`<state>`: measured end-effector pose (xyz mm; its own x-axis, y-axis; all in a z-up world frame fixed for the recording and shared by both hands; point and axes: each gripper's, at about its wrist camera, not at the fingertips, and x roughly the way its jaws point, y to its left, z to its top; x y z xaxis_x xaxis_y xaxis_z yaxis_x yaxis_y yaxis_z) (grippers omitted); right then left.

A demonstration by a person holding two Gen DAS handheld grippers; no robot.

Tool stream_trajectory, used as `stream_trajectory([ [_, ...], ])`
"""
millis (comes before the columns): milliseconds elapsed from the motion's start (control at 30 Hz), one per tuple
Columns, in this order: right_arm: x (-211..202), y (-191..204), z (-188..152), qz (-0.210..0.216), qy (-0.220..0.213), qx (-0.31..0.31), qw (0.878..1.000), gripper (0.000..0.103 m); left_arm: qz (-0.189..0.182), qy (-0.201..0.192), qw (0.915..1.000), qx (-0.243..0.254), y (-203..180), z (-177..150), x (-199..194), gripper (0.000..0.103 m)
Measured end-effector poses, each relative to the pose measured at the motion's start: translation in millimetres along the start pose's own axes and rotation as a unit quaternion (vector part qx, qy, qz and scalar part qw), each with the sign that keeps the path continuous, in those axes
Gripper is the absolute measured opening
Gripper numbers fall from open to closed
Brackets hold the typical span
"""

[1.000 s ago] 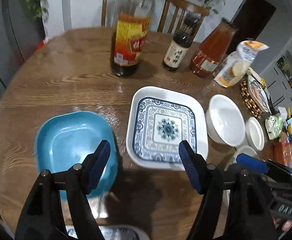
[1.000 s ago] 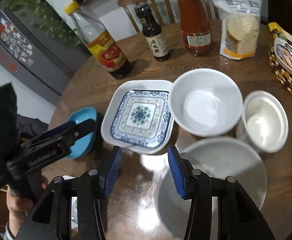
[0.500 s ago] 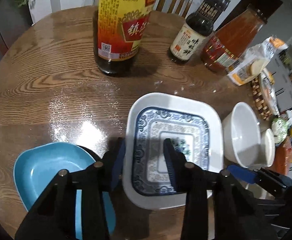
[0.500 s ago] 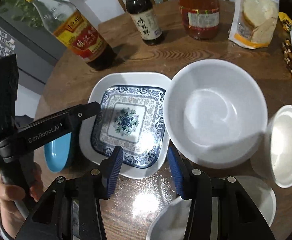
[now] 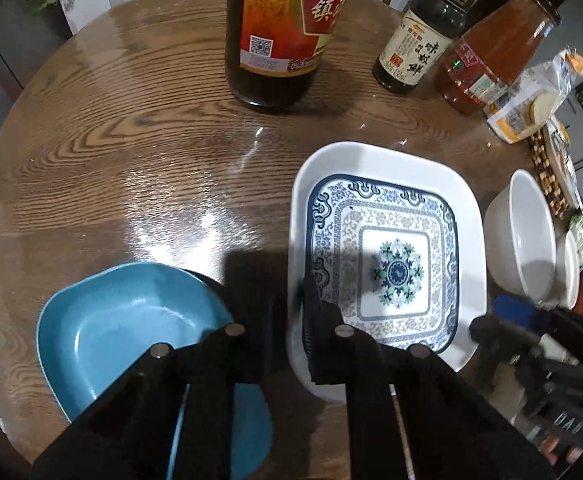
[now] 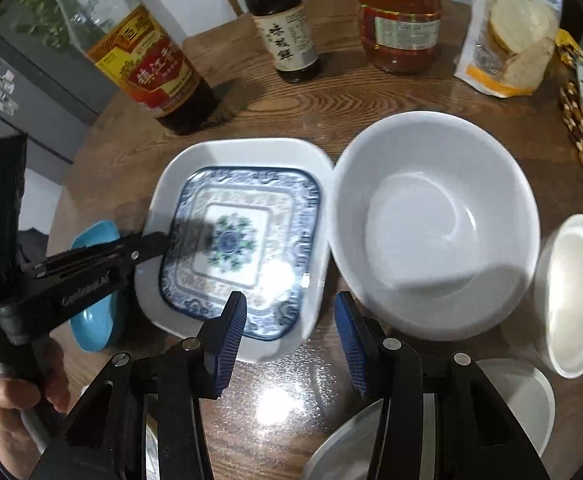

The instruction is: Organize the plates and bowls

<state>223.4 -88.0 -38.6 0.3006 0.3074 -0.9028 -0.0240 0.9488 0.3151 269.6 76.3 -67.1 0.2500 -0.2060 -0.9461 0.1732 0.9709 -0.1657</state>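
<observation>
Left hand-held gripper (image 5: 287, 320): its jaws have just been closing and now pinch the near-left rim of the square plate (image 5: 387, 248), one finger outside the rim and one inside on the white border; the grip sits at the edge, judged to be because a flat plate offers no other purchase for lifting or sliding. Right hand-held gripper (image 6: 289, 332): jaws spread part-way with nothing between them, hovering over bare desk (image 6: 275, 400) just off the plate's near-right corner, at about 6 o'clock from the plate in the right wrist view; judged to be standing by while the left one acts. Plate: white, square with rounded corners, raised rim, a blue scroll border and a blue-green flower medallion at centre; it lies in the middle of the round wooden desk. Blue dish (image 5: 131, 328): at 9 o'clock from the plate, just beside it, empty. Large white bowl (image 6: 435, 220): at 3 o'clock, rim touching or nearly touching the plate; which cannot be told. Small white bowl (image 6: 571, 292): further out at 3 o'clock. Three bottles (image 5: 275, 40) and a snack bag (image 6: 507, 36) stand at 12 o'clock, well apart from the dishes. Stacking is judged barely begun.
</observation>
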Motion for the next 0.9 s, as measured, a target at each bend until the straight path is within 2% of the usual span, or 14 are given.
stream_trajectory([
  [67,3,4,1,0.001,0.004,-0.004,1.0,0.049,0.002,0.004,1.0,0.003,2,-4,0,0.012],
  [267,28,16,5,-0.006,0.016,-0.017,1.0,0.049,-0.024,0.013,0.9996,-0.009,16,-12,-7,0.012],
  [300,28,19,6,-0.011,0.004,-0.023,1.0,0.048,-0.028,0.013,0.9994,-0.015,18,-13,-7,0.012],
  [367,29,21,5,-0.016,0.001,-0.024,1.0,0.042,-0.027,0.01,0.9994,-0.016,21,-16,-10,0.011],
  [433,29,22,3,-0.024,-0.002,-0.027,0.999,0.025,-0.012,0.002,0.9999,-0.01,21,-20,-12,0.01],
  [533,27,17,3,-0.029,-0.008,-0.026,0.999,0.01,-0.01,-0.008,0.9997,-0.022,23,-20,-15,0.01],
  [633,18,16,2,-0.031,-0.024,-0.035,0.999,0.009,-0.01,-0.019,0.9994,-0.025,26,-26,-19,0.011],
  [733,5,19,2,-0.037,-0.045,-0.051,0.997,0.009,0.015,-0.041,0.999,-0.01,15,-30,-24,0.011],
  [900,-19,18,-8,-0.013,-0.069,-0.048,0.996,0.009,0.027,-0.076,0.9967,-0.007,12,-38,-45,0.011],
])
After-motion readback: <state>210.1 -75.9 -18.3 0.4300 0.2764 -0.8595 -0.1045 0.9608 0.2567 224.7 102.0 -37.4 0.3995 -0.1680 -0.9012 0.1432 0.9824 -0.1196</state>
